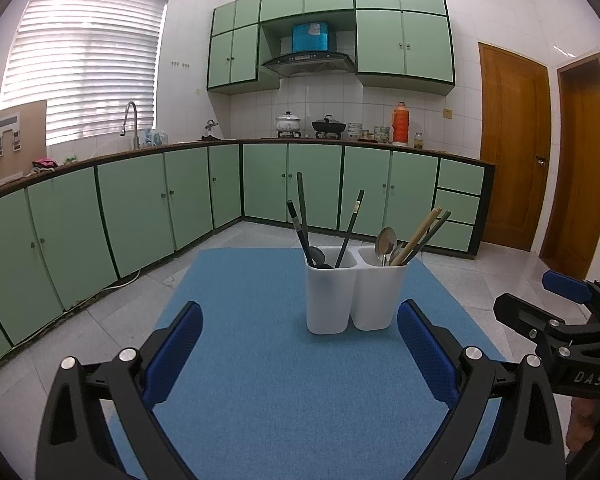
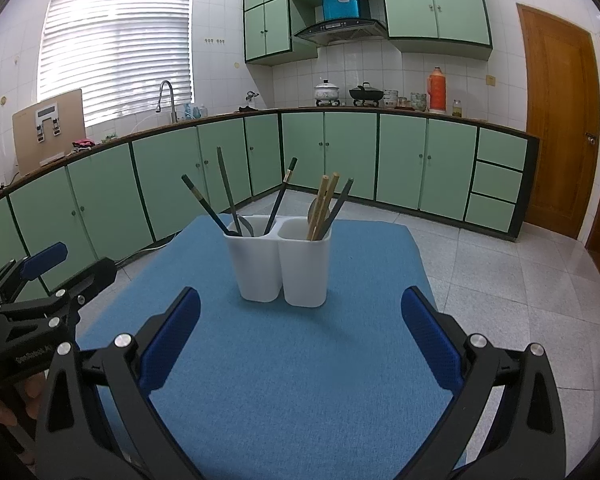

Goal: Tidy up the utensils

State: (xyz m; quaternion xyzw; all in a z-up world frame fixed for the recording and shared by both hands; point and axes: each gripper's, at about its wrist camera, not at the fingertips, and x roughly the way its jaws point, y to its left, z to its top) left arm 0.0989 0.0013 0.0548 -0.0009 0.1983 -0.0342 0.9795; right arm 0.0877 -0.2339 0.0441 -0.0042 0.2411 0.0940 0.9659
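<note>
The white two-compartment holder (image 1: 354,292) stands upright on the blue mat (image 1: 260,380) that covers the bench, ahead of both grippers and apart from them. Its left cup carries dark chopsticks (image 1: 302,216) and a dark spoon; its right cup carries a metal spoon (image 1: 385,240), pale wooden chopsticks (image 1: 418,236) and one more dark stick. The left gripper (image 1: 300,356) and the right gripper (image 2: 300,344) both have their fingers spread wide and hold nothing. Nothing lies loose on the mat, so the step in hand looks like sorting within the holder, likely pulling out a utensil mixed in with unlike ones. To do it well, approach from above the holder, close on a single shaft high up where the sticks fan apart, and lift straight along its lean so the light holder does not tip; the other gripper could steady the holder's wall. The lower ends of all utensils are hidden inside the cups, and the exact count in the right cup is hard to make out.
</note>
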